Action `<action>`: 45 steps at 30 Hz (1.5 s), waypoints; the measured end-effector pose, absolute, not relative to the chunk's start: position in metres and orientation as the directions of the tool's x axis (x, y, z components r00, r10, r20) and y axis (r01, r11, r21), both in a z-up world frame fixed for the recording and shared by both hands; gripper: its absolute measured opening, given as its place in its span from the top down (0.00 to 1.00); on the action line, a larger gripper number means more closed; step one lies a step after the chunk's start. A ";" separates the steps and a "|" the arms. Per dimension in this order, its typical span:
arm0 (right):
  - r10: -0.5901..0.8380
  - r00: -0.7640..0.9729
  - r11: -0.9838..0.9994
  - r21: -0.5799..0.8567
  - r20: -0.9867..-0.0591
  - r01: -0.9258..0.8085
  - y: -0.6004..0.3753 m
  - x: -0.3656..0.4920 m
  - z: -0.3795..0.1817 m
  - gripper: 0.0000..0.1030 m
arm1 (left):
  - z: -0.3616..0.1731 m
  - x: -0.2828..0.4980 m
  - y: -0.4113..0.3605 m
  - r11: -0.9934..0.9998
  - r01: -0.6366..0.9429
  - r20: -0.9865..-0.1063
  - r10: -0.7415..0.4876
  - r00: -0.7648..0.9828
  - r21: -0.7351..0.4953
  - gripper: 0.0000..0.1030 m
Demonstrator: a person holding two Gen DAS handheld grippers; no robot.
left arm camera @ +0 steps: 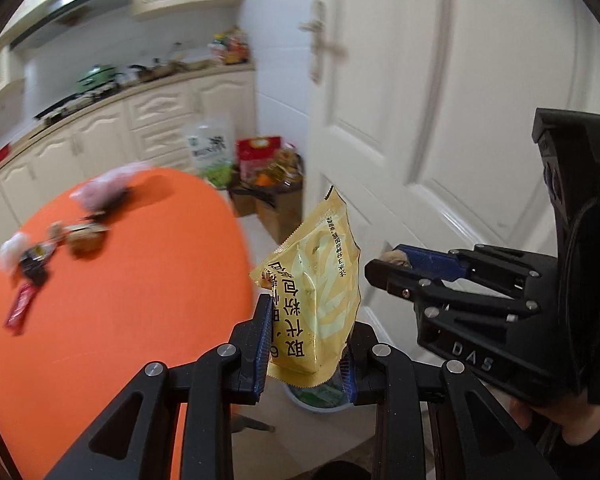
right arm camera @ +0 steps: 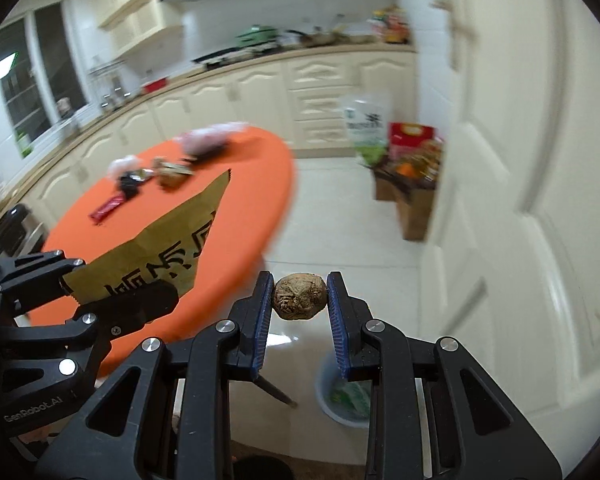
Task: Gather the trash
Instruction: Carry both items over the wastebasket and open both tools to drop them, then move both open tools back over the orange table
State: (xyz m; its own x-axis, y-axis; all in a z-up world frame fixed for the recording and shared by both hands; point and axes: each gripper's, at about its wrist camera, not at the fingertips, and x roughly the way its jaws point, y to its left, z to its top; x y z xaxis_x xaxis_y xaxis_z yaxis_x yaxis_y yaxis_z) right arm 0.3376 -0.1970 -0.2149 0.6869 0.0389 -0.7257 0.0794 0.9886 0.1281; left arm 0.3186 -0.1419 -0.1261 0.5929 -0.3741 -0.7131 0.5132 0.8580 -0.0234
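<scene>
My left gripper [left arm camera: 308,320] is shut on a yellow snack wrapper [left arm camera: 316,280] that stands up between its blue pads. In the right wrist view the same gripper [right arm camera: 112,280] comes in from the left, still carrying the wrapper [right arm camera: 168,240]. My right gripper [right arm camera: 299,300] is shut on a brown crumpled ball [right arm camera: 299,296]; the left wrist view shows it [left arm camera: 396,262] to the right, with the ball [left arm camera: 394,258] at its tips. Both grippers hang beyond the table's edge, above a pale round bin [right arm camera: 325,384] on the floor. Part of the bin [left arm camera: 300,398] shows below the wrapper, with green litter inside.
A round orange table [right arm camera: 228,192] on the left carries a red wrapper [right arm camera: 108,208], a black wrapper [right arm camera: 128,182], a brown lump [right arm camera: 170,174] and a pink bag [right arm camera: 204,140]. A white door [right arm camera: 500,200] stands close on the right. Cardboard boxes [right arm camera: 414,208] and bags sit by the cabinets.
</scene>
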 end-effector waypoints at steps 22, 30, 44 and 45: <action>0.066 0.522 0.940 0.228 -0.850 0.254 -0.304 0.338 -0.351 0.75 | -0.239 0.450 -0.272 0.835 0.548 -0.878 -0.295 0.378 -0.045 0.68; 0.088 0.507 0.928 0.256 -0.858 0.271 -0.311 0.344 -0.369 0.75 | -0.238 0.434 -0.265 0.864 0.503 -0.858 -0.236 0.456 0.029 0.48; 0.073 0.526 0.923 0.257 -0.847 0.286 -0.300 0.348 -0.360 0.61 | -0.205 0.386 -0.254 0.877 0.476 -0.795 -0.236 0.559 0.074 0.42; 0.071 0.530 0.924 0.256 -0.845 0.284 -0.298 0.347 -0.355 0.57 | -0.201 0.381 -0.252 0.878 0.474 -0.792 -0.238 0.563 0.073 0.41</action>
State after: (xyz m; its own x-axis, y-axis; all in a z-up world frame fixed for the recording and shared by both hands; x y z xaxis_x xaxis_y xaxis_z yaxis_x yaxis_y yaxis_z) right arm 0.3469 -0.2979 -0.3554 0.5297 0.0712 -0.8452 0.2837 0.9242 0.2556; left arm 0.3815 -0.2522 -0.2015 0.5627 -0.2380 -0.7916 0.4738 0.8776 0.0729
